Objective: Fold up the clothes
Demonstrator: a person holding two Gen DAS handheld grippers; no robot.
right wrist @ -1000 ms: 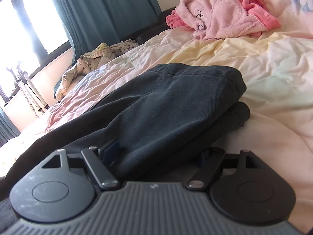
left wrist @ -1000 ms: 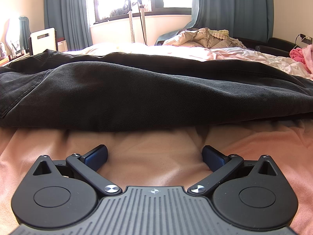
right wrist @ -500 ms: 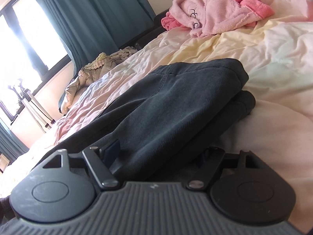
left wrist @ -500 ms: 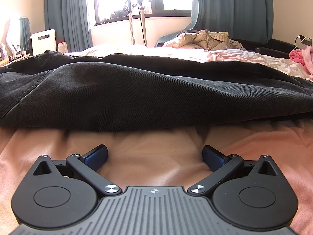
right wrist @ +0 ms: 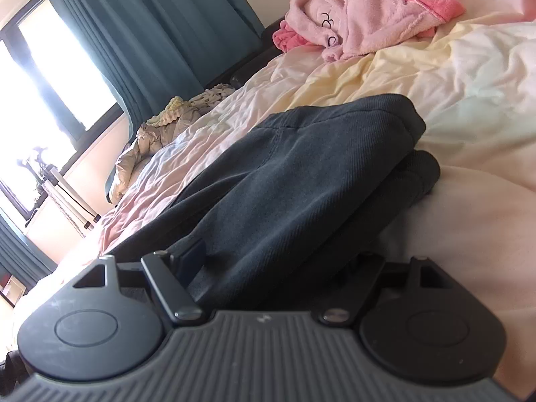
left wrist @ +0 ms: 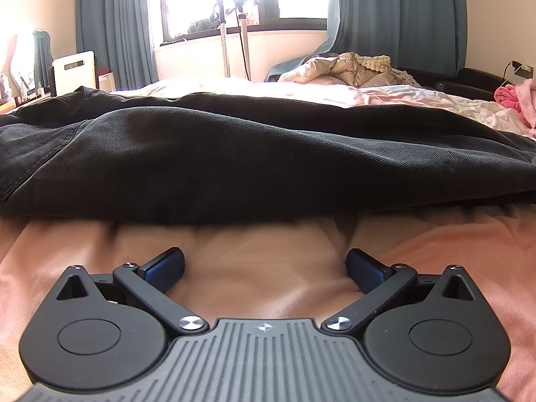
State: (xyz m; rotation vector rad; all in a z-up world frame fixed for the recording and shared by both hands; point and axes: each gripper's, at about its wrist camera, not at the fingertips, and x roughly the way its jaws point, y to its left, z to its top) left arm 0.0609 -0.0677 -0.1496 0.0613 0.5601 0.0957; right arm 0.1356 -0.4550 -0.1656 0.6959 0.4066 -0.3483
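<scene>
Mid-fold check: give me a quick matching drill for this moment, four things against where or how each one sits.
Things:
1. left gripper
2. right gripper
3. black trousers
4. pink robe

States:
A. heaped at the far end of the bed
B. jaws wide apart over bare pink sheet, holding nothing
C. spread long across the bed
D. jaws set around the trousers' cloth; whether they are clamped shut does not show

Pairs: 1-B, 2-D, 3-C, 4-A
</scene>
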